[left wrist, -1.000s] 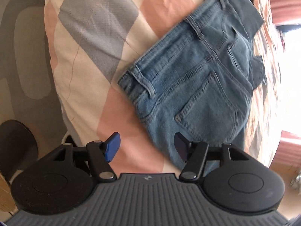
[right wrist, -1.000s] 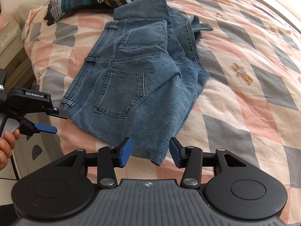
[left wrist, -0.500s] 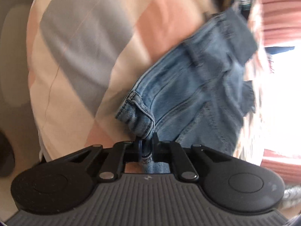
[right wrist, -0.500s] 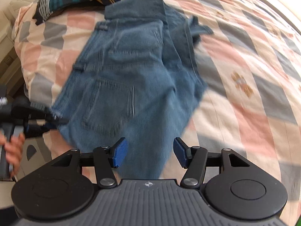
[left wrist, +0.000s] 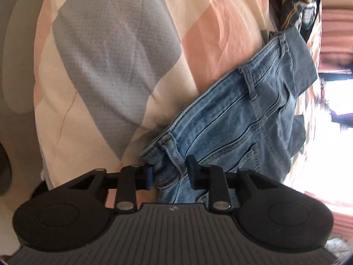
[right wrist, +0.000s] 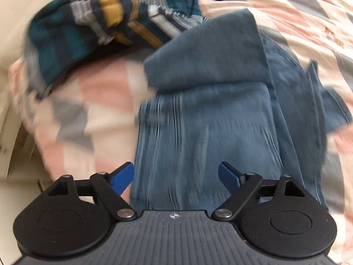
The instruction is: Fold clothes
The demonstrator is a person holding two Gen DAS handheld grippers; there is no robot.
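Blue jeans (left wrist: 231,121) lie back side up on a pink, grey and cream checked bedspread (left wrist: 110,55). My left gripper (left wrist: 170,173) points down at the near waistband corner. Its jaws are opening, and the corner with its belt loop lies loosely between the blue pads. In the right wrist view the picture is smeared by motion. My right gripper (right wrist: 176,174) hangs over the jeans (right wrist: 209,121) near their far folded end. Its jaws are opening wide and nothing is gripped between them.
A striped teal, yellow and white garment (right wrist: 110,17) is heaped on the bedspread (right wrist: 297,11) just past the jeans, and it shows again as a striped garment (left wrist: 297,4) at the top right. The bed's edge drops to a grey floor (left wrist: 15,66) on the left.
My left gripper closed on the waistband corner, then its jaws parted again around it. My right gripper swept fast across the jeans toward the striped garment, and its jaws widened.
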